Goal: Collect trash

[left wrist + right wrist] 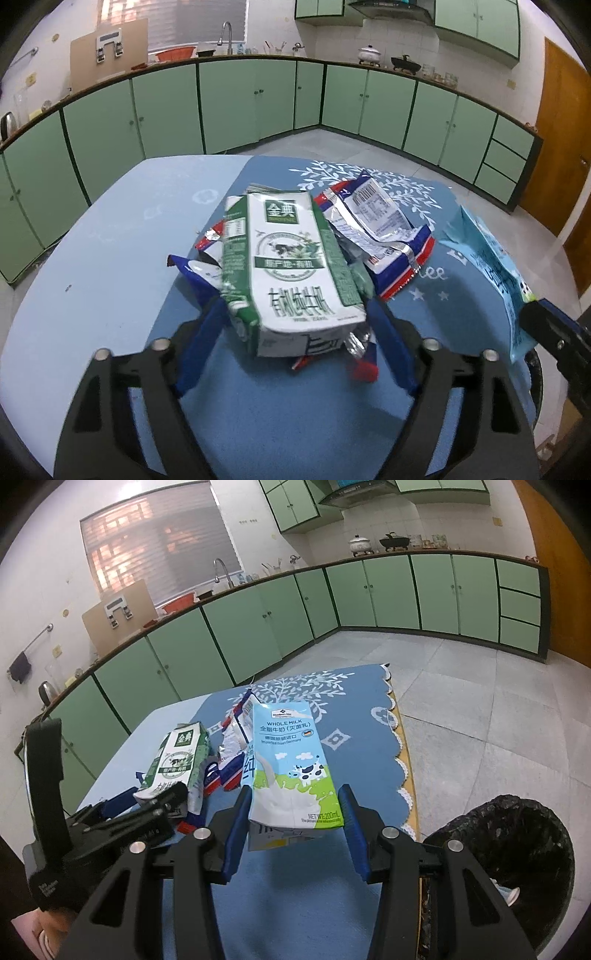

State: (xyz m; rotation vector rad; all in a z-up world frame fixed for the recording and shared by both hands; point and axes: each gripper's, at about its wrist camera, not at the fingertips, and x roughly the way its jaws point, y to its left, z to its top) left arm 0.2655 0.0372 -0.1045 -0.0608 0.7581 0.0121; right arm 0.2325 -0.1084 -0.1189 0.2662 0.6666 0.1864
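A green and white milk carton (291, 273) lies between the blue fingers of my left gripper (299, 314), which are shut on it above crumpled red, white and blue wrappers (380, 229). The carton also shows in the right wrist view (175, 762). My right gripper (295, 812) holds a light blue whole milk carton (291, 768) between its fingers, lifted over the blue tablecloth (354, 709). That carton shows at the right of the left wrist view (491, 273).
A bin lined with a black bag (517, 849) stands on the floor by the table's right edge. The round light blue table (92, 266) carries the trash pile. Green kitchen cabinets (240, 99) run along the back wall.
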